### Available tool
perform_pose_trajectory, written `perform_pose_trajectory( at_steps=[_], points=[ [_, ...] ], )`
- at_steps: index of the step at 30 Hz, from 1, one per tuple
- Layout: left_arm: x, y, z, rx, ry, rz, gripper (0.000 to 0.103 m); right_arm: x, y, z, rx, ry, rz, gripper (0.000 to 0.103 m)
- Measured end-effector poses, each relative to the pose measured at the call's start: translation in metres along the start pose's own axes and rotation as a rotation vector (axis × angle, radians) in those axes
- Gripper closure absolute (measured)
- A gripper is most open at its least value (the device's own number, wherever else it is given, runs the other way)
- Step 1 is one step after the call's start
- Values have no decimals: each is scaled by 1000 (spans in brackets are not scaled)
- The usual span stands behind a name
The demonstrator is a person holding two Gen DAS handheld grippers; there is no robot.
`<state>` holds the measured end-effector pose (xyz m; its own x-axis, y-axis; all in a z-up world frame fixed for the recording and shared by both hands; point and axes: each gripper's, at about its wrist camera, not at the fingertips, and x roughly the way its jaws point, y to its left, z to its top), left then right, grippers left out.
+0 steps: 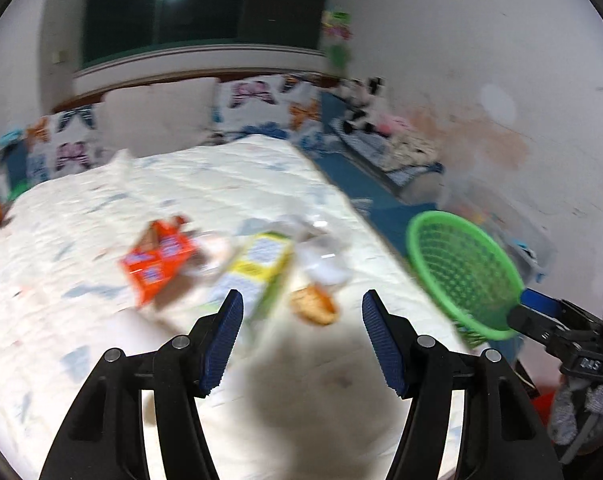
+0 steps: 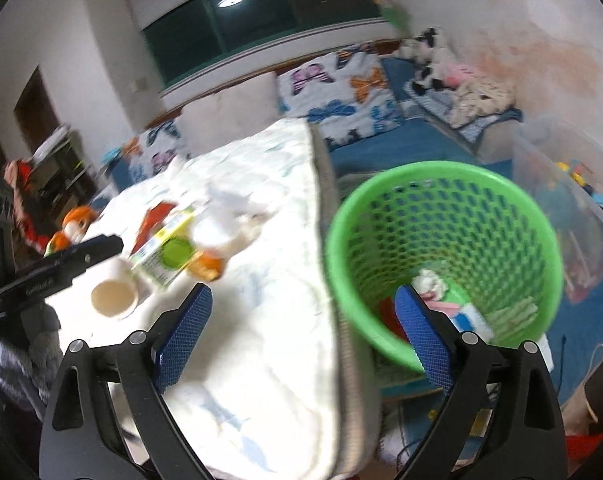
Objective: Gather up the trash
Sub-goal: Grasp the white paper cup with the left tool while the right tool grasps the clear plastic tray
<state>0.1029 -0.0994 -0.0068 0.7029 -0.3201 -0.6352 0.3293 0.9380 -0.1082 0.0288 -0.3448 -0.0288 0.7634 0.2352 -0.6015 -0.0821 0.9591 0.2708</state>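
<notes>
Trash lies on a white quilted bed (image 1: 181, 184): an orange carton (image 1: 157, 260), a yellow-green carton (image 1: 257, 268), crumpled clear plastic (image 1: 321, 256) and a brown snack piece (image 1: 315, 304). My left gripper (image 1: 301, 340) is open and empty just in front of them. A green mesh basket (image 1: 461, 272) stands off the bed's right edge; in the right wrist view (image 2: 441, 208) it holds several scraps. My right gripper (image 2: 303, 336) is open, its right finger (image 2: 421, 332) in front of the basket's near rim. A paper cup (image 2: 115, 292) lies by the yellow-green carton (image 2: 165, 256).
Butterfly-print pillows (image 1: 257, 104) and a window (image 1: 201, 12) are at the bed's far end. Blue bedding with stuffed toys (image 2: 461, 76) lies to the right. A clear storage bin (image 2: 561, 200) stands behind the basket. An orange plush toy (image 2: 75, 224) sits at left.
</notes>
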Motion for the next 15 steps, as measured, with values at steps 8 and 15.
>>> perform_pose_trajectory(
  at_steps=[8, 15],
  points=[
    [-12, 50, -30, -37, 17, 140, 43, 22, 53, -19, -111, 73, 82, 11],
    [1, 74, -52, -89, 73, 173, 43, 45, 79, -22, -125, 132, 125, 11]
  ],
)
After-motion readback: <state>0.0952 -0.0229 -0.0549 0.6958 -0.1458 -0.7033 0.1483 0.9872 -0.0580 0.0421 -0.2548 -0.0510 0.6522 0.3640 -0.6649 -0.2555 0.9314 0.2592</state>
